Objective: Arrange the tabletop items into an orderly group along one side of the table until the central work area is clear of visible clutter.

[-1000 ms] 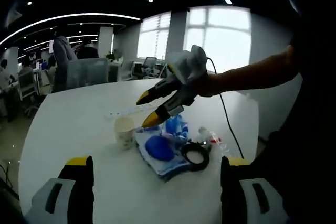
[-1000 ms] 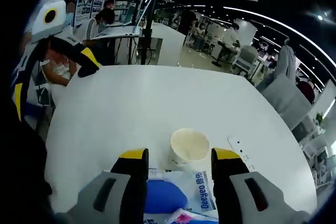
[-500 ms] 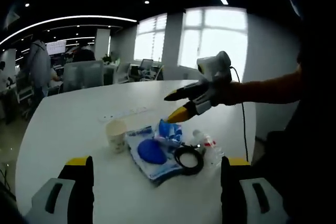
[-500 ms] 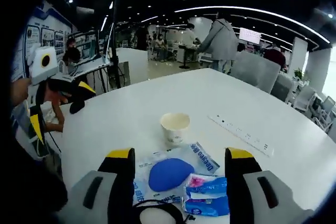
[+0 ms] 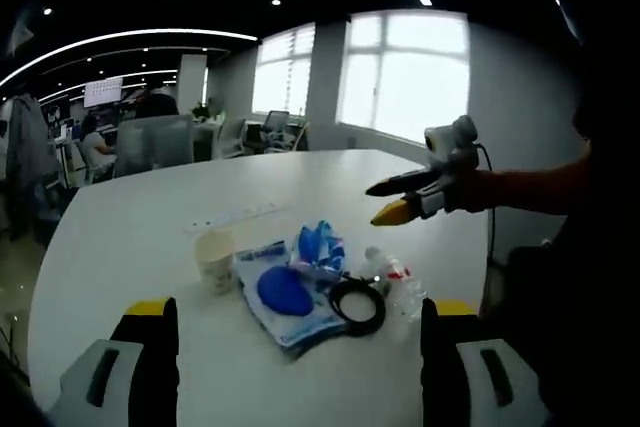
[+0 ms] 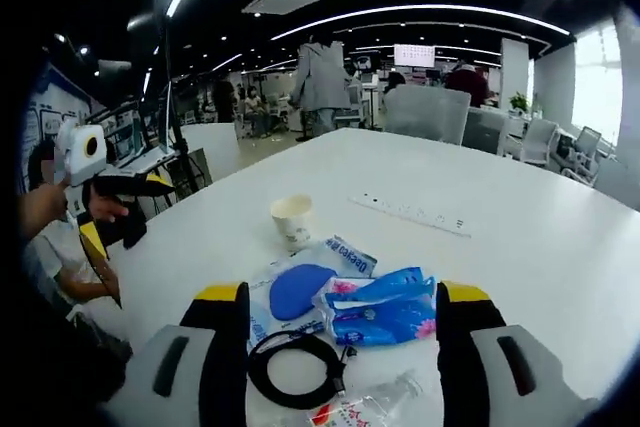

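A paper cup (image 5: 214,257) stands on the white round table (image 5: 130,237). Beside it lie a clear pack with a blue mask (image 5: 285,292), a blue wipes pack (image 5: 320,245), a black cable coil (image 5: 358,304) and a clear bottle (image 5: 400,282) on its side. My left gripper (image 5: 300,309) is open and empty, short of the pile. My right gripper (image 5: 392,201) hovers open, off to the right of the pile. In the right gripper view its jaws (image 6: 342,297) frame the mask pack (image 6: 295,292), wipes (image 6: 385,312) and coil (image 6: 297,367), with the cup (image 6: 292,222) beyond and the left gripper (image 6: 125,209) open at far left.
A white power strip (image 5: 232,217) lies past the cup, seen too as a power strip (image 6: 410,212) in the right gripper view. Office chairs (image 5: 155,142) stand behind the table. A person (image 6: 320,82) stands in the room beyond. Bare tabletop spreads around the pile.
My right gripper has drawn back from over the pile, away to the right and off the items. Its view now takes in the coil and bottle. The left gripper has hardly moved.
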